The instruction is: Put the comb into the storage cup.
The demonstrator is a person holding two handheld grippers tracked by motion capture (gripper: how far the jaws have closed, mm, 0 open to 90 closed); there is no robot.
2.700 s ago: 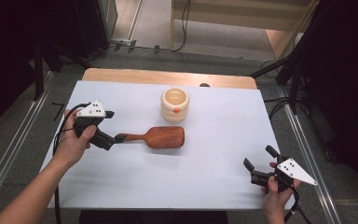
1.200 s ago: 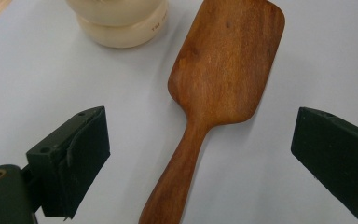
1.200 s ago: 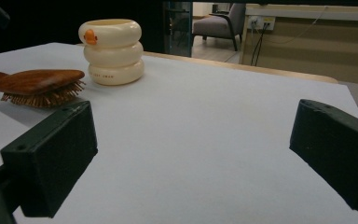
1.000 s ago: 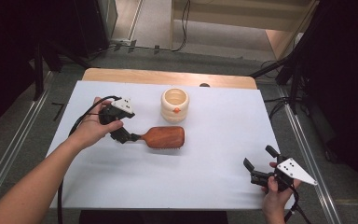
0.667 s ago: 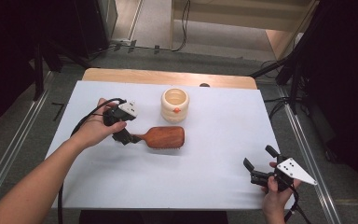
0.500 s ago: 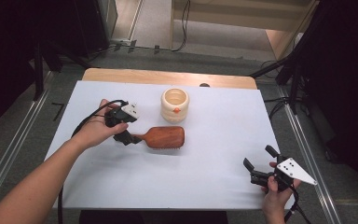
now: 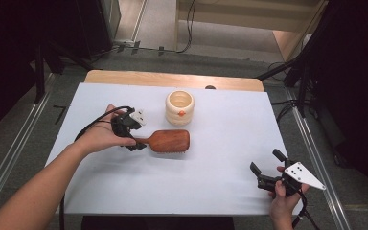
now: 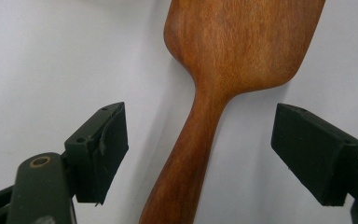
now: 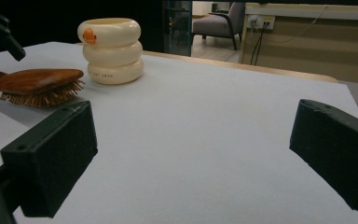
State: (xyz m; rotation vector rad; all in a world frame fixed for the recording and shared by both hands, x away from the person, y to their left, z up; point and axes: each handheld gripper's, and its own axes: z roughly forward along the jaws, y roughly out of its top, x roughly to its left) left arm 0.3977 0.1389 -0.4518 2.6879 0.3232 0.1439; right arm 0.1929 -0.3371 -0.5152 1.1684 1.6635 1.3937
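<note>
Two grippers are in our hands at the table (image 7: 220, 191). We hold the left gripper (image 7: 133, 139) over the handle end of the brush (image 7: 165, 141), which lies bristles down on the white sheet, left of centre, handle pointing toward our left hand (image 7: 100, 136). In the left gripper view the handle (image 8: 186, 168) runs up between the two black pads (image 8: 100, 149), with white sheet showing on both sides of it; neither pad touches the wood. The jaws have just been closing around the handle, but they stand apart and have no grip yet. The broad paddle head fills the top of that view, grain running lengthwise. A cream cup (image 7: 179, 107) of stacked rings, with a small orange mark on its side, stands upright just behind the brush head, near it but apart. From the right gripper view the cup (image 9: 111, 50) sits beyond the brush (image 9: 37, 84), whose bristles rest on the sheet. We hold the right gripper (image 7: 268, 167) low at the near right corner, well apart from brush and cup, its jaws wide apart with nothing between them. A cable trails from the left gripper over our wrist.
</note>
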